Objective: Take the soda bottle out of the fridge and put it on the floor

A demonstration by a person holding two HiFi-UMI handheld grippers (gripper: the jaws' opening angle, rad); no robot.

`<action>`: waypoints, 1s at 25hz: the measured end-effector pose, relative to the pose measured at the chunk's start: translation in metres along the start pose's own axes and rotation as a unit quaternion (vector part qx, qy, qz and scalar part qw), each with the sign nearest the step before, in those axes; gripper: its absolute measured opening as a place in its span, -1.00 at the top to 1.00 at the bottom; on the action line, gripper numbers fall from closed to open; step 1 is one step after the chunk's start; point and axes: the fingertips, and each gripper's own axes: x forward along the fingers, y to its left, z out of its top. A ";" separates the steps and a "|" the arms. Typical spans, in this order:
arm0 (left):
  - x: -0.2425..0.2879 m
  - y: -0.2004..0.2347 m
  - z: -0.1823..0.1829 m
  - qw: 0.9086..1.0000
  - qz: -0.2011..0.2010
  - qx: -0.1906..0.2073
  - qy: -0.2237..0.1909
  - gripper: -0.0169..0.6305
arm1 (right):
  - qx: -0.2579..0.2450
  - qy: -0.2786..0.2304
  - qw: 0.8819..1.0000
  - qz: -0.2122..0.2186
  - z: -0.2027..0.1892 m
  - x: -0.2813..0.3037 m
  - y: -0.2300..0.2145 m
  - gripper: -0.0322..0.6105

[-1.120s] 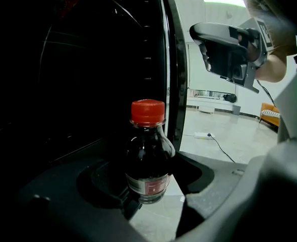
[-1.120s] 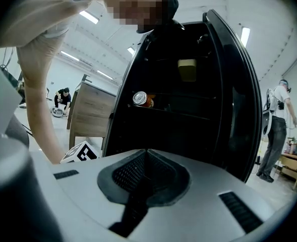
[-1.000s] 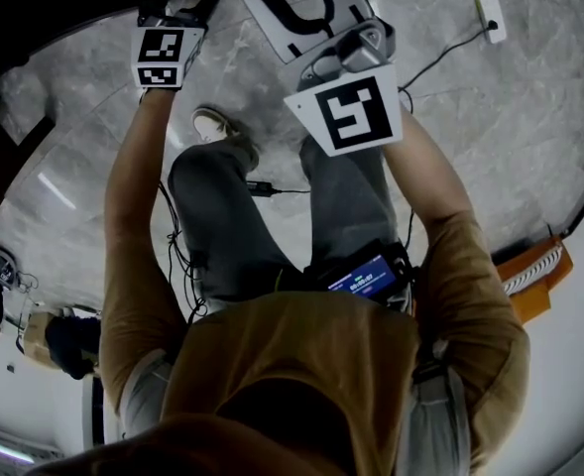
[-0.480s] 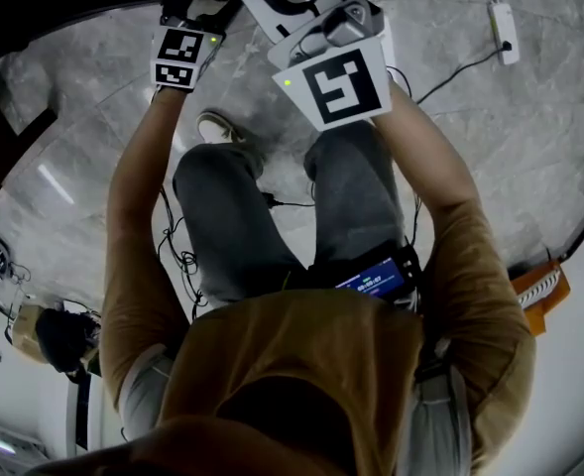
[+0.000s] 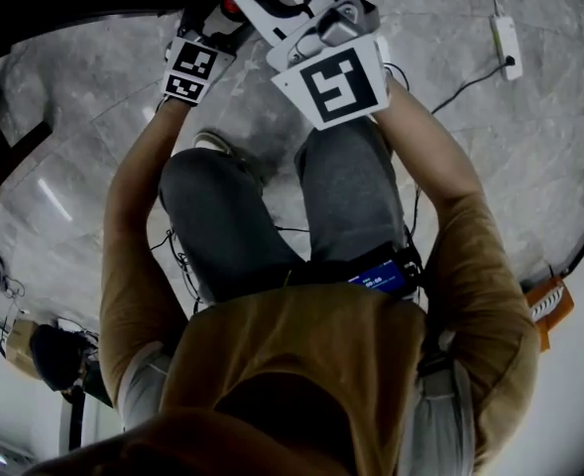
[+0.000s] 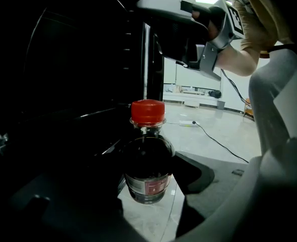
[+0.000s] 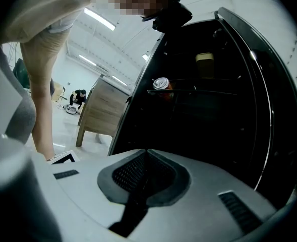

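While the left gripper (image 6: 148,185) clamps the soda bottle (image 6: 147,163) round its dark body, red cap (image 6: 147,112) beyond the jaws, the bottle hangs over the pale floor (image 6: 209,132), seemingly just outside the fridge (image 6: 77,74); the gloom blurs that edge. The right gripper (image 7: 144,173) has its jaws pressed together, empty, and faces the fridge shelves, where a can (image 7: 161,83) sits.

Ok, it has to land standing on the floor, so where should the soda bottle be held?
Grip the bottle by its round body, from the side with jaws level, as the left gripper has it. It is upright, cap up, and this leaves the base free to meet the floor.
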 end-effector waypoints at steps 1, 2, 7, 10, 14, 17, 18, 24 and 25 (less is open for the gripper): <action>0.002 -0.005 -0.004 1.000 -0.005 0.004 0.002 0.01 | -0.004 -0.006 1.000 0.000 0.001 -0.002 0.001 0.89; 0.005 -0.009 -0.010 1.000 -0.011 0.007 0.005 0.01 | -0.008 -0.011 1.000 0.000 0.001 -0.004 0.002 0.89; 0.023 -0.008 -0.043 1.000 -0.021 0.007 0.013 0.01 | -0.021 -0.020 1.000 0.001 -0.017 0.001 0.009 0.89; 0.034 0.004 -0.073 1.000 -0.019 0.005 0.017 0.01 | -0.025 -0.025 0.999 -0.001 -0.039 0.016 0.017 0.89; 0.041 0.010 -0.088 1.000 -0.017 0.008 0.019 0.01 | -0.026 -0.026 0.999 -0.009 -0.046 0.021 0.017 0.89; 0.048 0.012 -0.100 1.000 -0.014 0.001 0.026 0.01 | -0.030 -0.029 0.999 -0.012 -0.049 0.020 0.017 0.89; 0.050 0.013 -0.105 0.999 -0.011 -0.002 0.031 0.01 | -0.032 -0.030 0.999 -0.012 -0.050 0.021 0.017 0.89; 0.061 0.010 -0.122 0.999 -0.017 -0.009 0.034 0.01 | -0.047 -0.032 0.998 -0.017 -0.053 0.021 0.011 0.89; 0.063 0.009 -0.126 0.999 -0.019 -0.007 0.037 0.01 | -0.048 -0.032 0.998 -0.018 -0.054 0.022 0.010 0.89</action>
